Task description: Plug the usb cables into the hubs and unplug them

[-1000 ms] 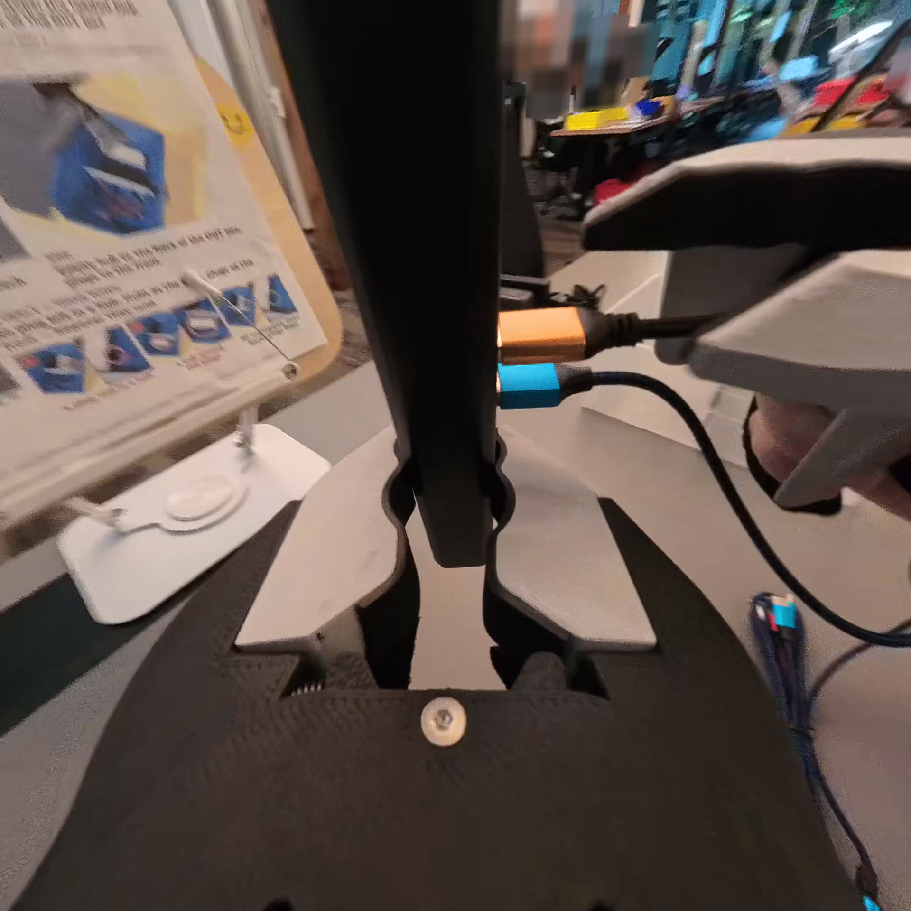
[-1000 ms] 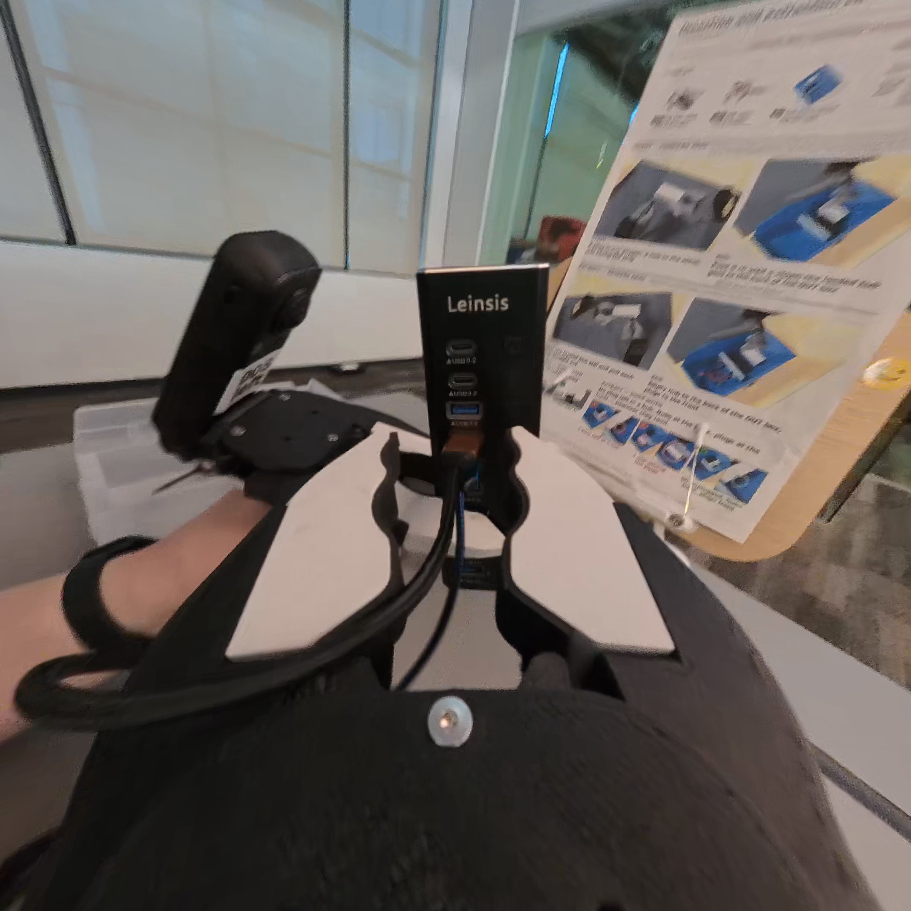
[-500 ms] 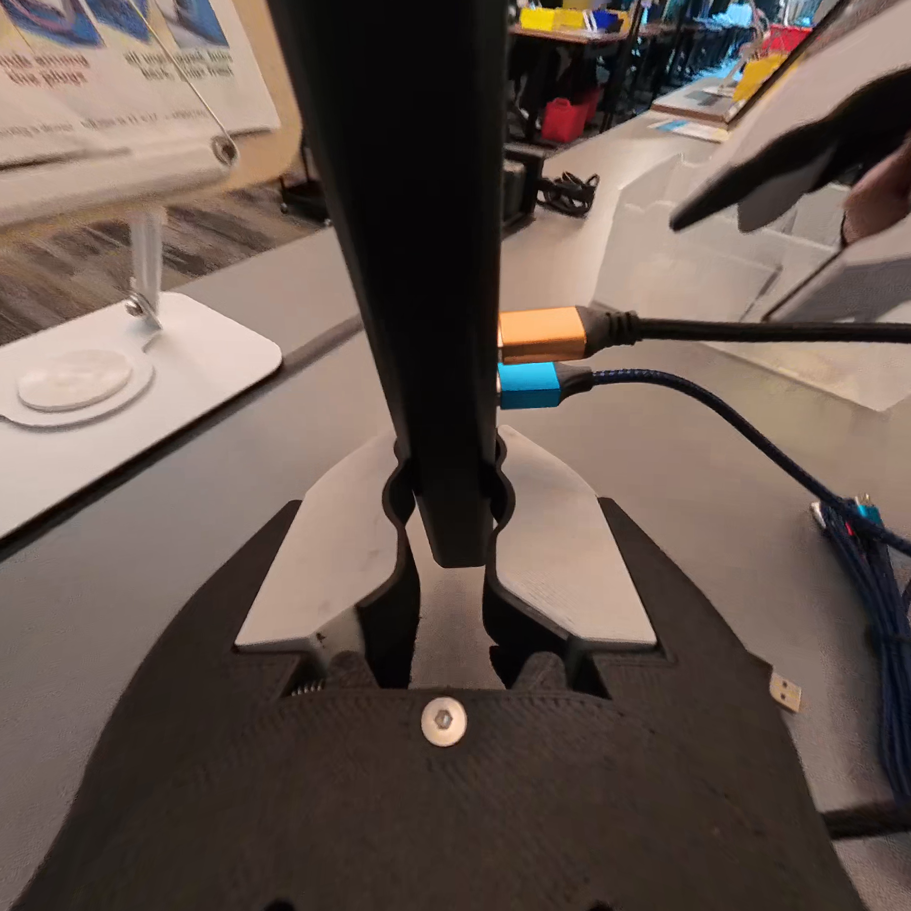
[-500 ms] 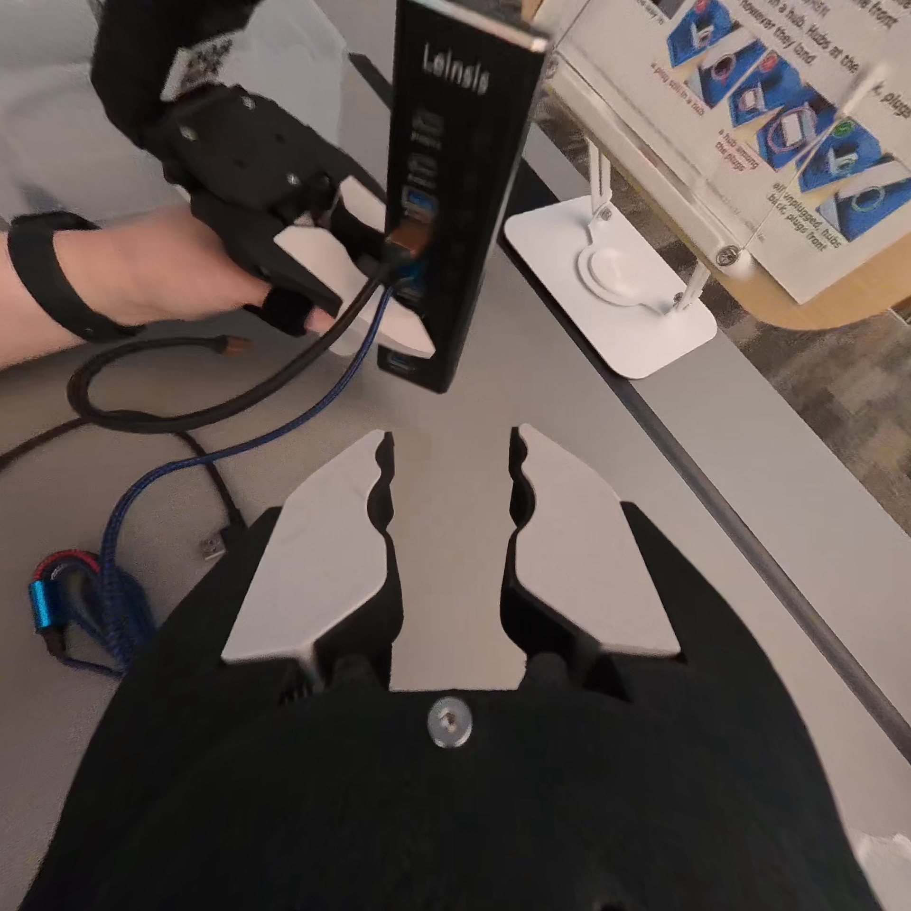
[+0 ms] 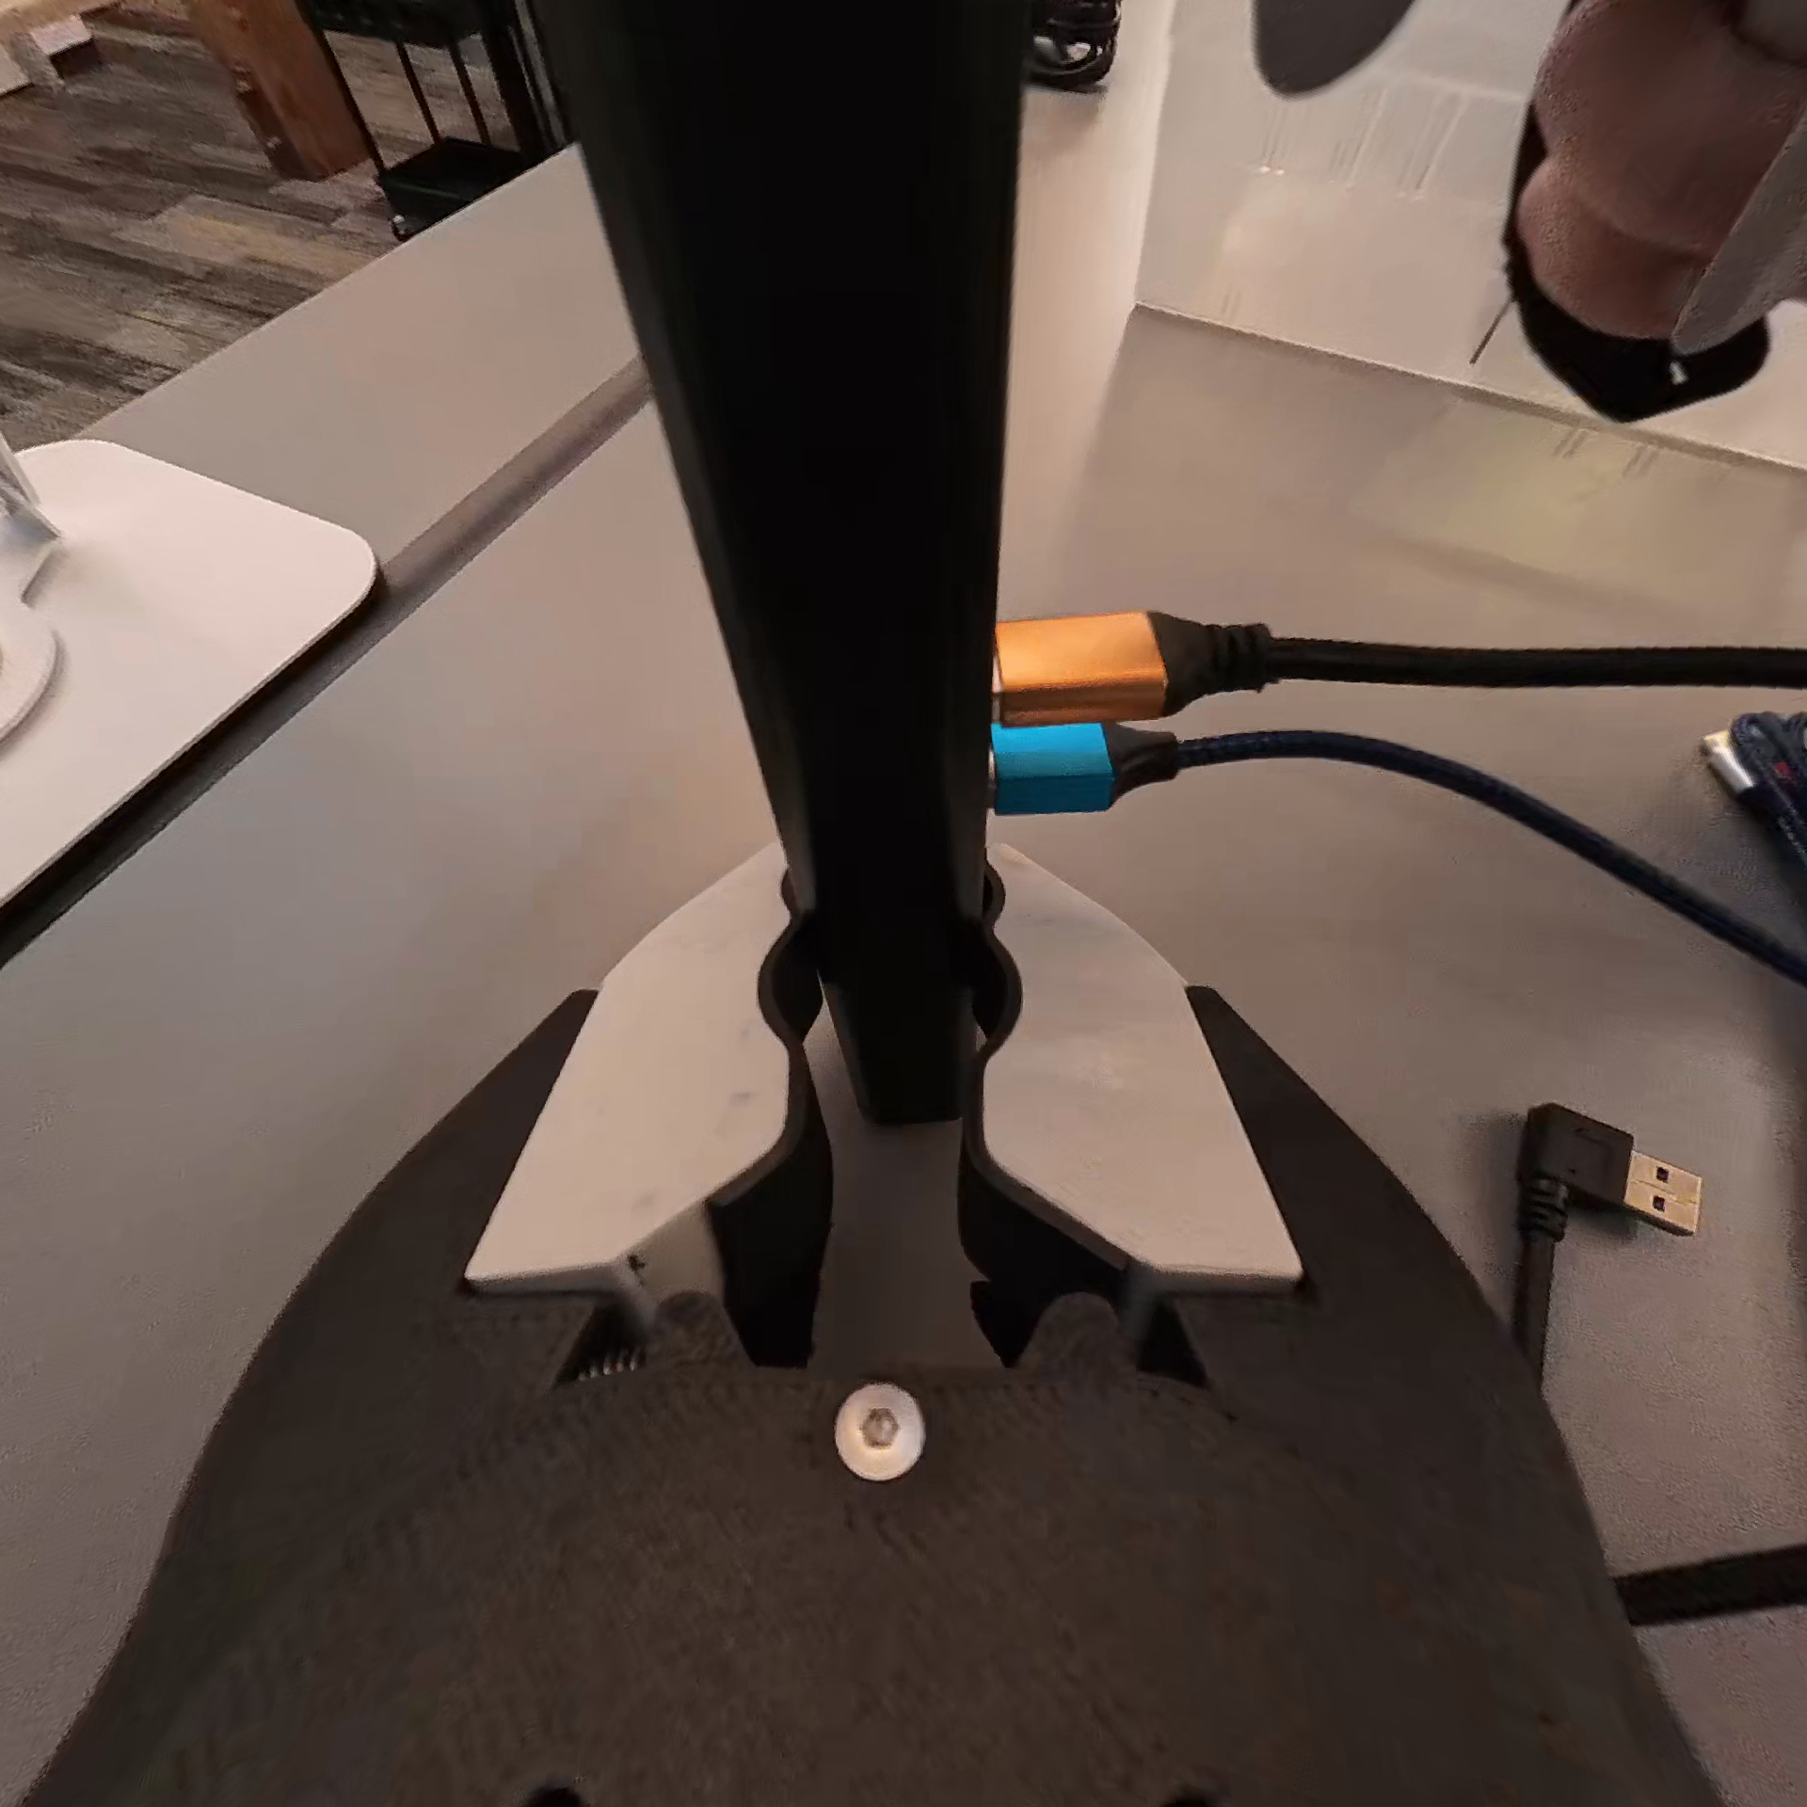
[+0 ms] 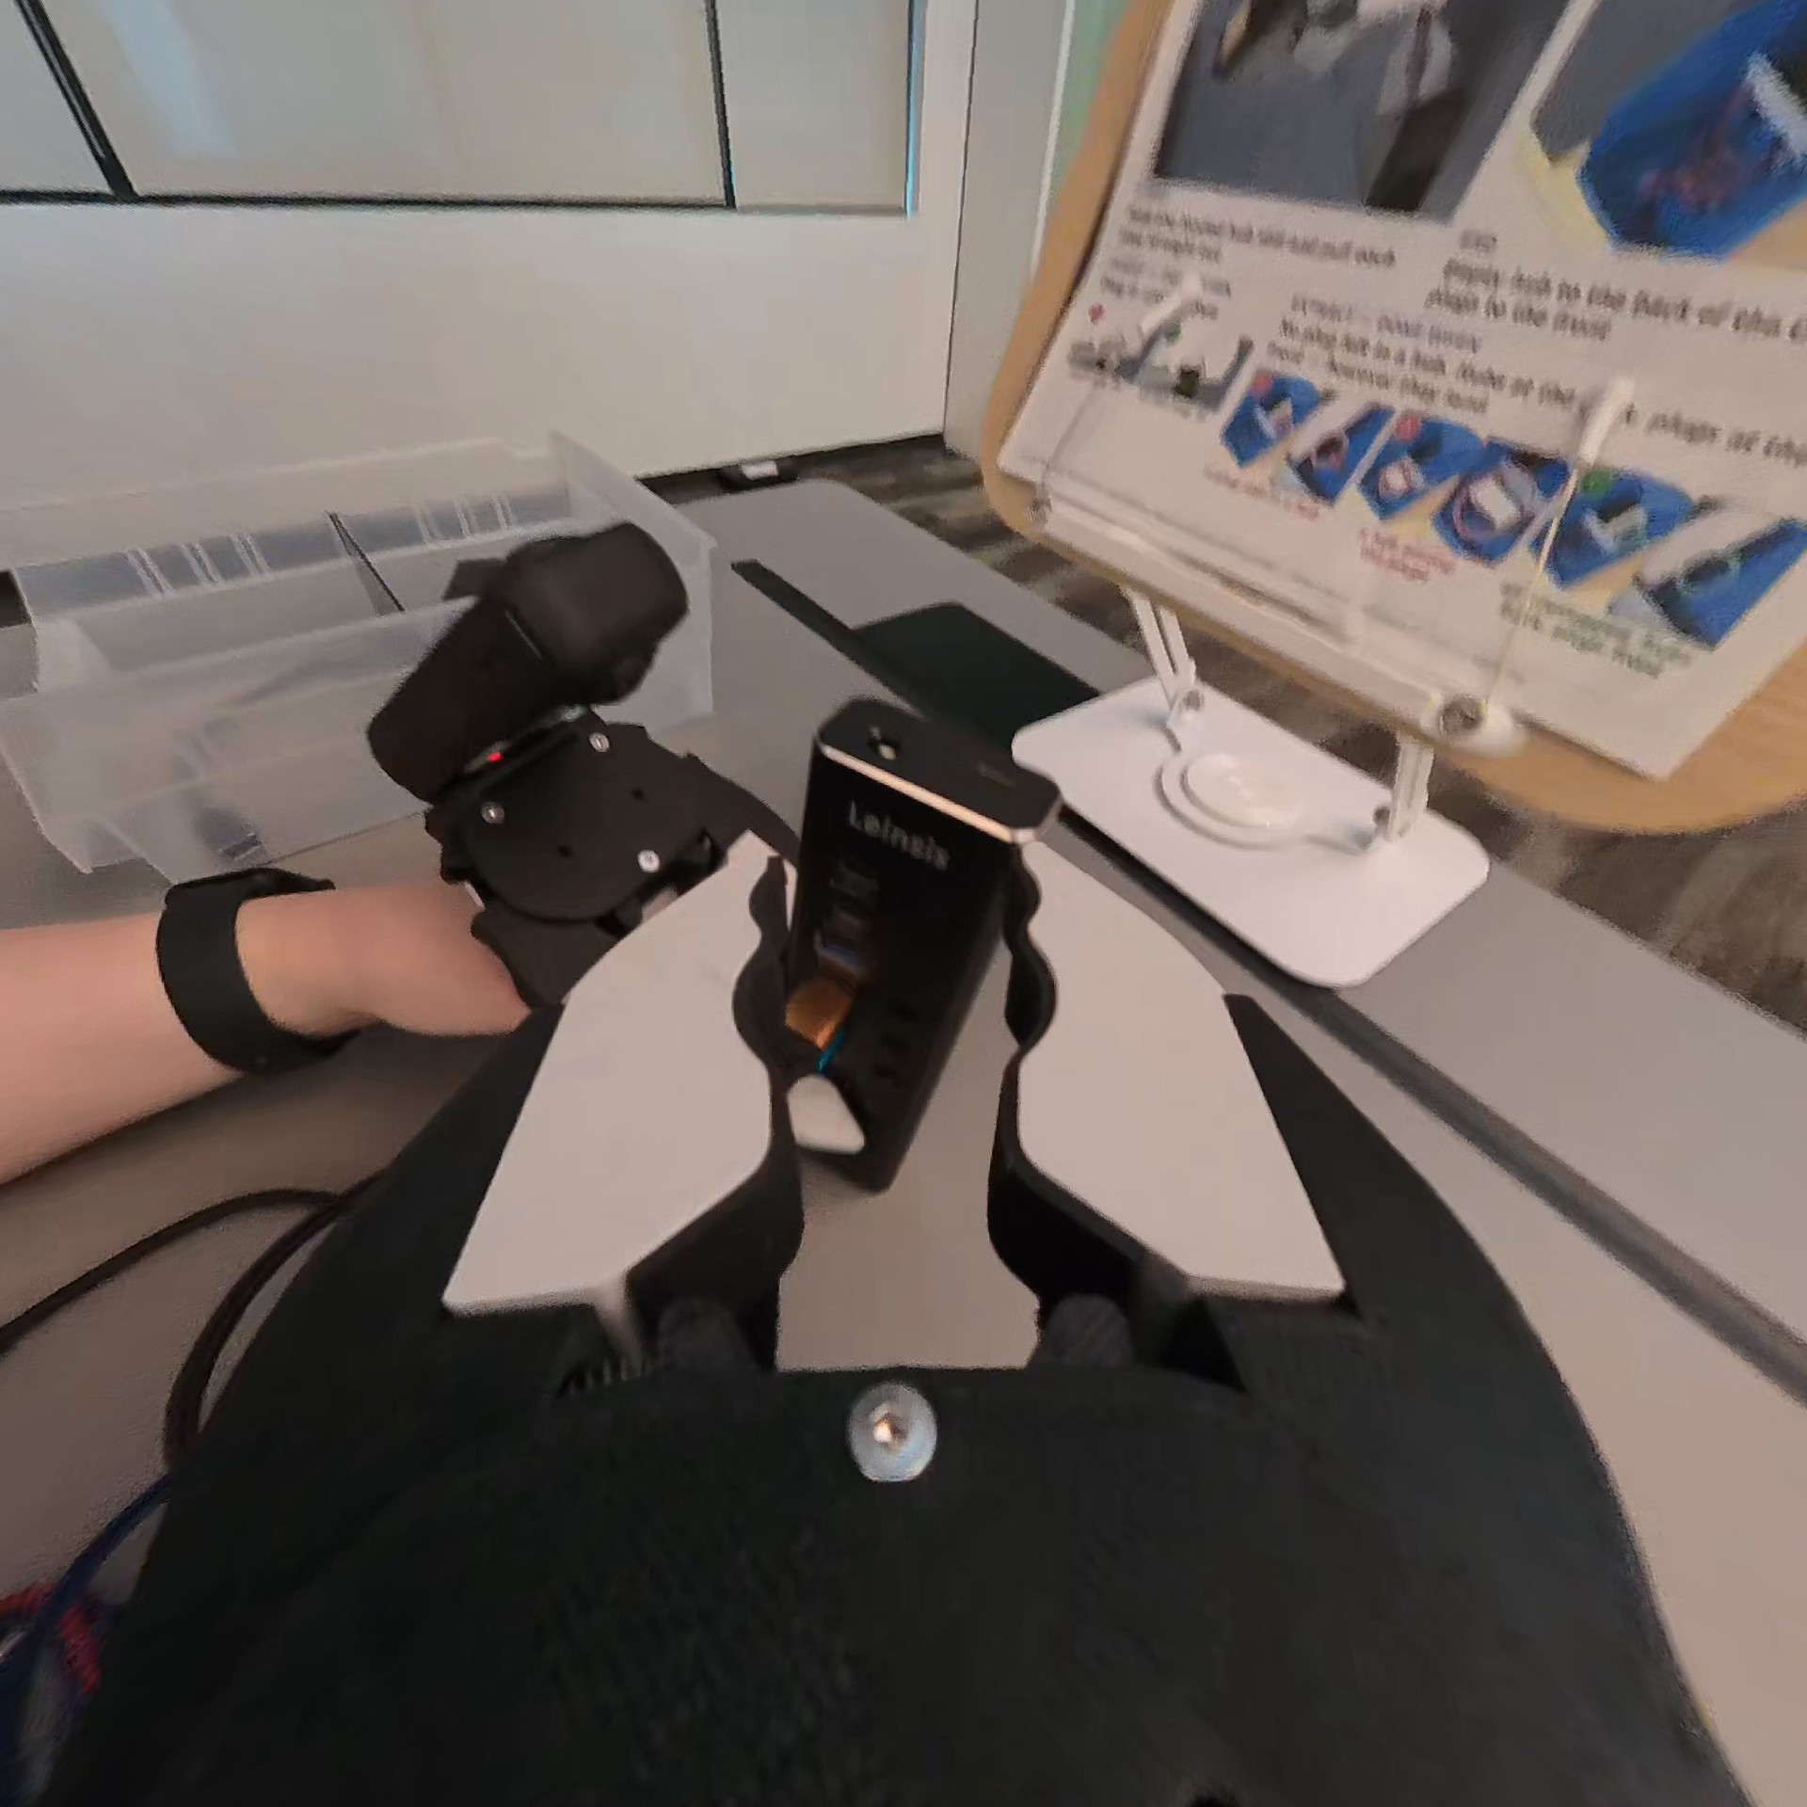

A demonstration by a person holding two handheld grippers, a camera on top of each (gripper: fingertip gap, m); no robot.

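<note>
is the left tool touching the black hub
Touching. The left wrist view shows the left tool shut on the black hub, both fingers pressed against its sides.

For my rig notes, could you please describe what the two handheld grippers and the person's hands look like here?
Both grippers look alike: the left gripper and right gripper have textured black bodies, a silver centre screw and pale grey fingers with wavy black inner edges. The left one carries a black camera on top. The left wrist wears a black band.

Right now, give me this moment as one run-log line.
left gripper: shut on hub | orange plug, blue plug: seated | right gripper: open, facing port side | angled plug: loose on table
</note>
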